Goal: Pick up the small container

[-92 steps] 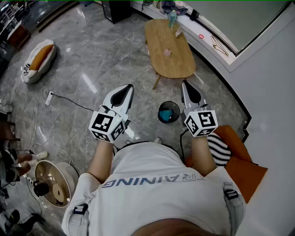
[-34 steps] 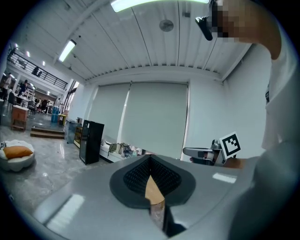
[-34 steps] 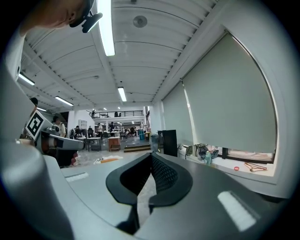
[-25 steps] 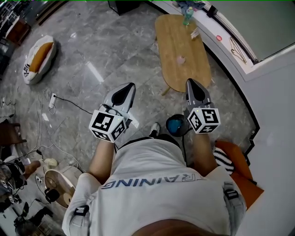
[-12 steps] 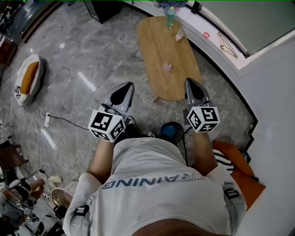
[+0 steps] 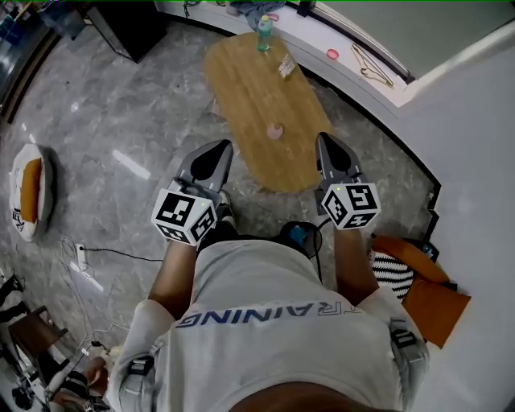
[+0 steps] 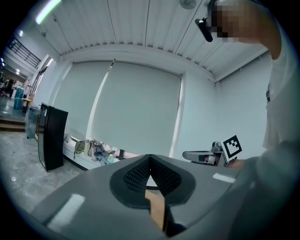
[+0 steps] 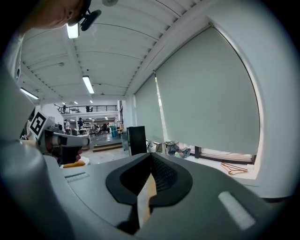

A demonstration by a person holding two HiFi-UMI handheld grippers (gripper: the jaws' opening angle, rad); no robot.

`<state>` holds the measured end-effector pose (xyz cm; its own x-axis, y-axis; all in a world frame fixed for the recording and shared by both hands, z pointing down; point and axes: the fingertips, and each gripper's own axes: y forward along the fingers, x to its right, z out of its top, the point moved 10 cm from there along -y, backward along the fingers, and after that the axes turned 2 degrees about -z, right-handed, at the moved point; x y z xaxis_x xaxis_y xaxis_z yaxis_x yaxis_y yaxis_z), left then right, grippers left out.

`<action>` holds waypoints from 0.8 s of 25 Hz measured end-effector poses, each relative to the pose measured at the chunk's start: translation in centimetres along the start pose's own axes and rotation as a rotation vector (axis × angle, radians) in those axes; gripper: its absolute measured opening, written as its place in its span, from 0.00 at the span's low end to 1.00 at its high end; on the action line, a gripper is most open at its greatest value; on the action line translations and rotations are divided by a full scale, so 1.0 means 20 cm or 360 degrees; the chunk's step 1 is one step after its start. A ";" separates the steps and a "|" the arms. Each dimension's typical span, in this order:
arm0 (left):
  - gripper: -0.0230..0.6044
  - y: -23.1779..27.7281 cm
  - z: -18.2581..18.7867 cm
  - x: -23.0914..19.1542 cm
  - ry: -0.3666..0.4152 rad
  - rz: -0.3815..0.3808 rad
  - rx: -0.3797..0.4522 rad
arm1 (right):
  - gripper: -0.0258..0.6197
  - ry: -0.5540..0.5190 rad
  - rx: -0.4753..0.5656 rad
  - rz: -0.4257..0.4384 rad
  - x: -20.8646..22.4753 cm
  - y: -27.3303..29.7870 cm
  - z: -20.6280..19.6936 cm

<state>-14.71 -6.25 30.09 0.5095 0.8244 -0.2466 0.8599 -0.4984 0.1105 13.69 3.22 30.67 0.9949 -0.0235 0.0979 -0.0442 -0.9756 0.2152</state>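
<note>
The small pink container (image 6: 275,131) stands near the middle of an oval wooden table (image 6: 241,80) in the head view. My left gripper (image 6: 224,146) is held level over the floor just left of the table's near end, jaws together and empty. The right gripper (image 6: 323,137) hovers at the table's near right edge, also shut on nothing. Both tips are still short of the container. In the left gripper view the jaws (image 7: 150,157) meet at their tip; in the right gripper view the jaws (image 8: 151,156) do too. Neither gripper view shows the container.
A green bottle (image 6: 263,22) and a small packet (image 6: 286,66) stand at the table's far end. A white ledge (image 6: 354,68) with a hanger runs behind it. A blue bin (image 6: 298,234) is at my feet, an orange cushion (image 6: 434,302) right, a pet bed (image 6: 28,197) and cable (image 6: 113,253) left.
The table has drawn closer and both grippers have advanced to its near end. The blue bin has slid back under my body. Both grippers stay shut.
</note>
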 end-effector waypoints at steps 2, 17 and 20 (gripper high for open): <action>0.04 0.09 0.05 -0.15 -0.0007 -0.0052 -0.0030 | 0.06 0.0005 -0.0021 -0.0062 0.00 0.12 0.03; 0.04 0.69 0.03 -0.72 -0.0048 -0.0329 -0.0239 | 0.06 0.0110 -0.0197 -0.0433 0.11 0.53 -0.07; 0.04 0.76 0.01 -0.64 -0.0031 -0.0329 -0.0263 | 0.06 0.0134 -0.0190 -0.0436 0.21 0.50 -0.09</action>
<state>-8.19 -24.53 34.68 0.3230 0.8981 -0.2985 0.9400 -0.2679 0.2111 17.20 -6.26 34.96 0.9605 0.2600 0.0996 0.2095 -0.9104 0.3568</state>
